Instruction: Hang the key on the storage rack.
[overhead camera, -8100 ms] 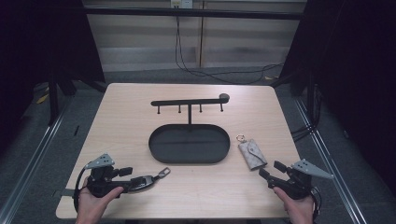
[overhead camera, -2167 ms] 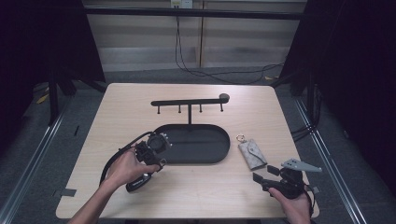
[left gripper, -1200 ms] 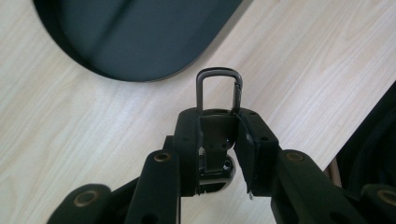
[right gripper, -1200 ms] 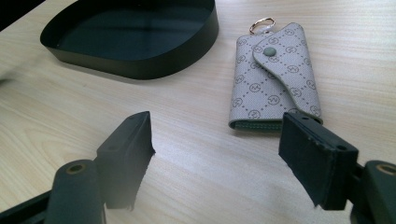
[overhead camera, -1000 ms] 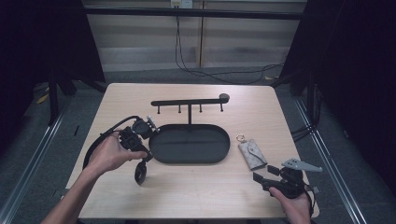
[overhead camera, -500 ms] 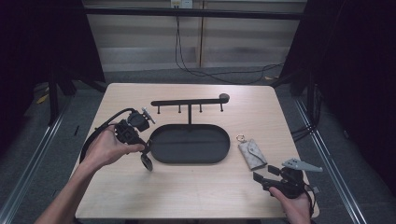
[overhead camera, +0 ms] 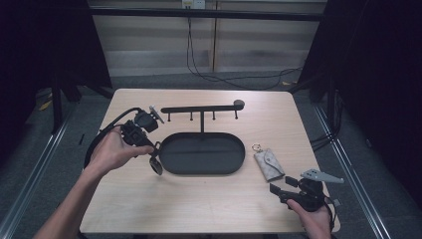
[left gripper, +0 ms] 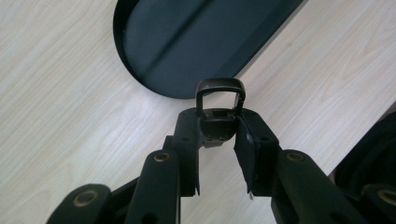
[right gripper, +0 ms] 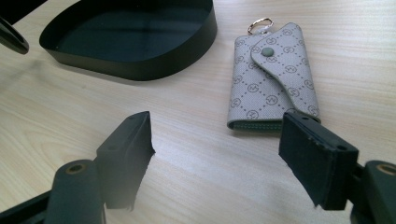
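A: Pale wooden table (overhead camera: 199, 204) under the lights, dark room all around, cables trailing down the wall behind. What's the left hand doing?

B: The left gripper (overhead camera: 149, 149) hangs above the table, just off the left end of the black oval metal tray (overhead camera: 201, 153). Its jaws are clamped tight on a small dark key fob with a metal loop (left gripper: 219, 109); in the left gripper view the loop pokes out past the jaw tips, with the tray's rounded end directly beyond it.

A: And in the high view?

B: The fob (overhead camera: 156, 166) dangles below the jaws, over bare wood beside the tray's left rim. Behind the gripper stands the black T-shaped hook rack (overhead camera: 201, 109), its bar running out to the right.

A: The right side?

B: The right gripper (overhead camera: 278, 190) sits low at the near right corner, jaws parted about halfway, nothing between them. The grey patterned fabric key pouch with a snap flap (right gripper: 271, 74) lies flat on the wood just ahead of those jaws, nearer the right jaw, not touching. Its gold ring (right gripper: 259, 23) points away from the gripper. The tray (right gripper: 140, 70) sits ahead and to the left.
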The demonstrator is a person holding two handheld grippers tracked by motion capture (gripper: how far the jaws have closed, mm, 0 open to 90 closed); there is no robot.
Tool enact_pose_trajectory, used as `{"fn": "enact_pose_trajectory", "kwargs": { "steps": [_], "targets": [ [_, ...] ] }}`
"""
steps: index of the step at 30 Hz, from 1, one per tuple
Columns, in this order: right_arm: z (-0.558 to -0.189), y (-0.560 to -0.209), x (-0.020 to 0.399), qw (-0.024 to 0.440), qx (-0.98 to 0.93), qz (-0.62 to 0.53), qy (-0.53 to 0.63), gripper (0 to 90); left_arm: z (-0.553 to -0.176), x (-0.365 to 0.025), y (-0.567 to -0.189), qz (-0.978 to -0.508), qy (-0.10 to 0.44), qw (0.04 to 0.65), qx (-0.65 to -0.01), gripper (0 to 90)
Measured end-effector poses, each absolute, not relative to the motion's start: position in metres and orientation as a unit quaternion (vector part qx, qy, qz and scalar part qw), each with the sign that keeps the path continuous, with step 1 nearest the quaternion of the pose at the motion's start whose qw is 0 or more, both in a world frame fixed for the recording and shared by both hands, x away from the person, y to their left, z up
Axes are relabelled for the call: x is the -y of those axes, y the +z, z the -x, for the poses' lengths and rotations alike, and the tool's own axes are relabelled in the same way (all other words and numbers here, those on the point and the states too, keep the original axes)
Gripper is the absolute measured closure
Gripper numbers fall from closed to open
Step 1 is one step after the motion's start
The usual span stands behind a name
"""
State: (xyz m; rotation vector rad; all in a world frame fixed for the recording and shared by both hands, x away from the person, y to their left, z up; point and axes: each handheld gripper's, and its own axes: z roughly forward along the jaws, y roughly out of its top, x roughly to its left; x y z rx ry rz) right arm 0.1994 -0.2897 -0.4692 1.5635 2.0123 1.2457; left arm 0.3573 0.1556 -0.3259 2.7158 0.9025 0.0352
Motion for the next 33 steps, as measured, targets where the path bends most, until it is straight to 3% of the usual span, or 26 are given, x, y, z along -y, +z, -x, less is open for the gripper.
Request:
{"fn": "enact_pose_trajectory", "kwargs": {
  "steps": [4, 8, 33],
  "targets": [
    [-0.199, -0.469, 0.29, 0.151, -0.699, -0.545, 0.437, 24.2, -0.361, -0.155, -0.323, -0.937, 0.017, 0.138, -0.319, 70.7],
    [-0.201, -0.471, 0.292, 0.141, -0.698, -0.551, 0.435, 16.9, -0.366, -0.154, -0.32, -0.935, 0.023, 0.136, -0.326, 70.7],
    [-0.201, -0.471, 0.292, 0.139, -0.7, -0.552, 0.432, 15.9, -0.397, -0.136, -0.301, -0.93, 0.025, 0.144, -0.336, 70.7]
  ]
}}
